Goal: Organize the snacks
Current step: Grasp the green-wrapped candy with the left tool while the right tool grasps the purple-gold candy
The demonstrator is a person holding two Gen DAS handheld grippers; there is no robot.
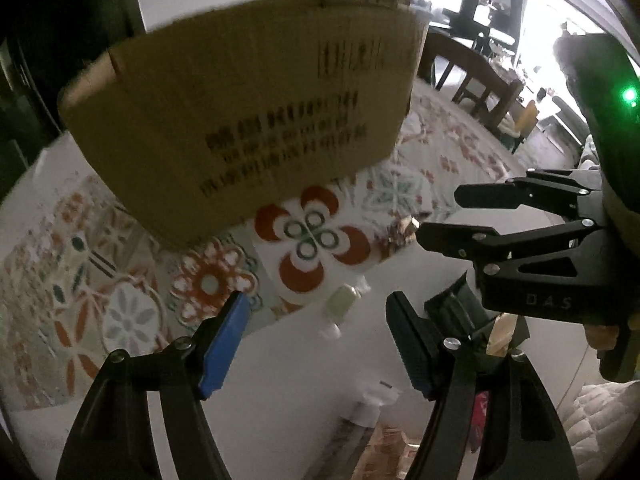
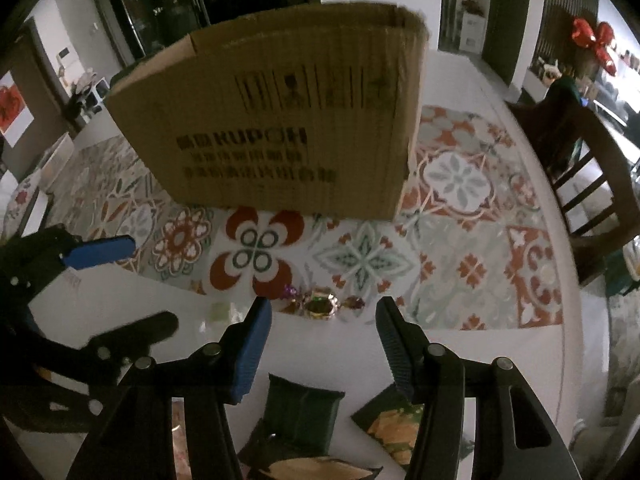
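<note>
A brown cardboard box (image 1: 240,128) (image 2: 280,132) with dark print stands on a floral mat (image 1: 120,280) (image 2: 460,264). My left gripper (image 1: 316,308) is open above a pale green wrapped candy (image 1: 344,300) on the white table, not touching it. My right gripper (image 2: 323,308) is open above a gold-wrapped candy (image 2: 320,304) at the mat's near edge, with nothing pressed between its pads. Each gripper shows in the other view: the right gripper (image 1: 440,216) at the right, the left gripper (image 2: 136,288) at the left. Dark green snack packets (image 2: 300,416) lie under the right gripper.
The round white table (image 2: 576,340) curves away at the right. A dark wooden chair (image 2: 580,168) (image 1: 480,76) stands behind it. A white packet (image 1: 372,400) and a patterned packet (image 2: 392,420) lie near the front. The room behind is dim.
</note>
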